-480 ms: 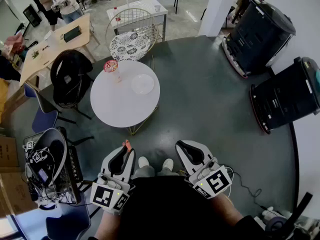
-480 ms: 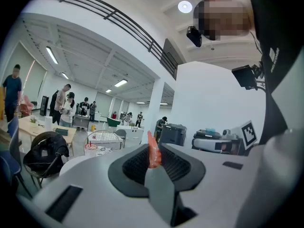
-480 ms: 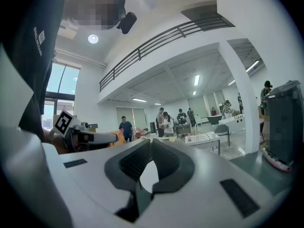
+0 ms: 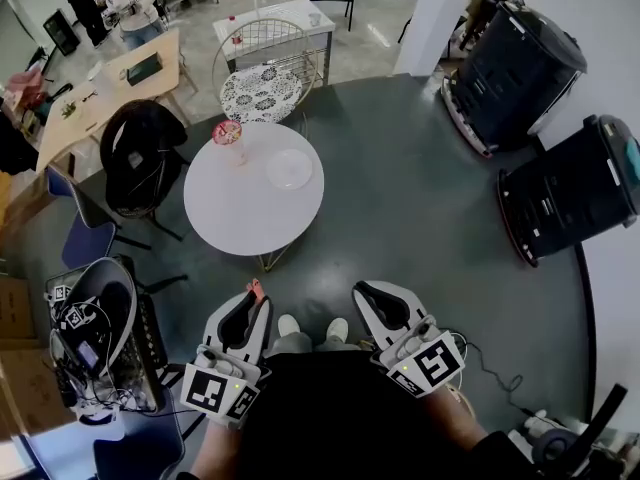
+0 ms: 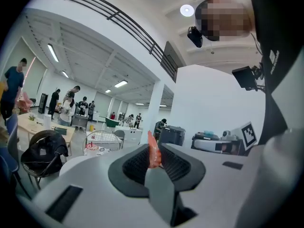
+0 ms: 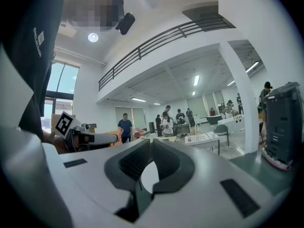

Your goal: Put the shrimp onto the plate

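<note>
An orange shrimp [image 4: 256,290] sticks out from the tips of my left gripper [image 4: 254,299], held low in front of the person's body. In the left gripper view the shrimp [image 5: 152,152] stands upright between the ribbed pads, with the left gripper [image 5: 153,148] shut on it. A clear plate [image 4: 288,169] lies on the round white table [image 4: 245,213], well ahead of both grippers. My right gripper [image 4: 366,293] hangs beside the left one, and in its own view the right gripper [image 6: 149,143] has its jaw tips touching with nothing between them.
A pink dish [image 4: 227,132] stands on the table left of the plate. A black chair [image 4: 138,154] and a wire chair [image 4: 262,86] stand round the table. Two black machines [image 4: 520,68] sit at the right, an equipment cart [image 4: 95,338] at the left.
The table and plate sit slightly lower and to the right in the head view. Both grippers keep their places and the shrimp stays gripped.
</note>
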Action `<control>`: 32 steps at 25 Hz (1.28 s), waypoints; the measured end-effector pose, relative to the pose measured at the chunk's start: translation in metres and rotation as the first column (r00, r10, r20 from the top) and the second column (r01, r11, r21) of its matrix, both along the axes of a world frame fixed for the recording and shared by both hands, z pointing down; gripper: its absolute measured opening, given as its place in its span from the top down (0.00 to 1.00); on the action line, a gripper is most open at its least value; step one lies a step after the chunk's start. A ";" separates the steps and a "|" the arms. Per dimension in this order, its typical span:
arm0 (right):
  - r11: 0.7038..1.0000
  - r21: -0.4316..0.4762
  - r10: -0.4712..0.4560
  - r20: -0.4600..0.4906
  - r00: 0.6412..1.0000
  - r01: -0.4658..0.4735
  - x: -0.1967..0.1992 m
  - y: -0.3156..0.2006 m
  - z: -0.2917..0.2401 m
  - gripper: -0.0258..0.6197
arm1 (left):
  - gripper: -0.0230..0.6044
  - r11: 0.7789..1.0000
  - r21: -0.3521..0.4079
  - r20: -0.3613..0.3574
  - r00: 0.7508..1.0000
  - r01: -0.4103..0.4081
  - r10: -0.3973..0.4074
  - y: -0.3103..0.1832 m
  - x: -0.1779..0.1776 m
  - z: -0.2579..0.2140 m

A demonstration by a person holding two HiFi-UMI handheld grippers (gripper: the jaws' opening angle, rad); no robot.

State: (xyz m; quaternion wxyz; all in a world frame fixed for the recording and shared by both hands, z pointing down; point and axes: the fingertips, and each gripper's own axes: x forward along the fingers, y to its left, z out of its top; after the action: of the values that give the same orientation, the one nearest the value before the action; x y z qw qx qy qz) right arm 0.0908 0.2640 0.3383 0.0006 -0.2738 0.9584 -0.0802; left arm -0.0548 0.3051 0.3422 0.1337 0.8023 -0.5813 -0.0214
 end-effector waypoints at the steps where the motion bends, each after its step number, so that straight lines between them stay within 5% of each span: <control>1: 1.000 -0.008 0.004 0.011 1.000 -0.004 -0.001 0.000 0.000 0.91 | 0.84 1.000 -0.002 -0.004 1.000 -0.001 0.001 0.000 -0.002 0.001; 32: 0.986 -0.089 0.138 -0.012 0.990 -0.139 -0.075 -0.023 0.030 0.91 | 0.84 0.995 -0.010 -0.054 0.994 -0.098 0.097 -0.022 -0.089 0.031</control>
State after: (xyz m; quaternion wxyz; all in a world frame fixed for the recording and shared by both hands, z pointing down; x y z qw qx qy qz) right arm 0.0155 0.2410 0.3687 -0.0086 -0.3398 0.9325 -0.1223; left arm -0.1442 0.2826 0.3731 0.1554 0.8281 -0.5377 -0.0326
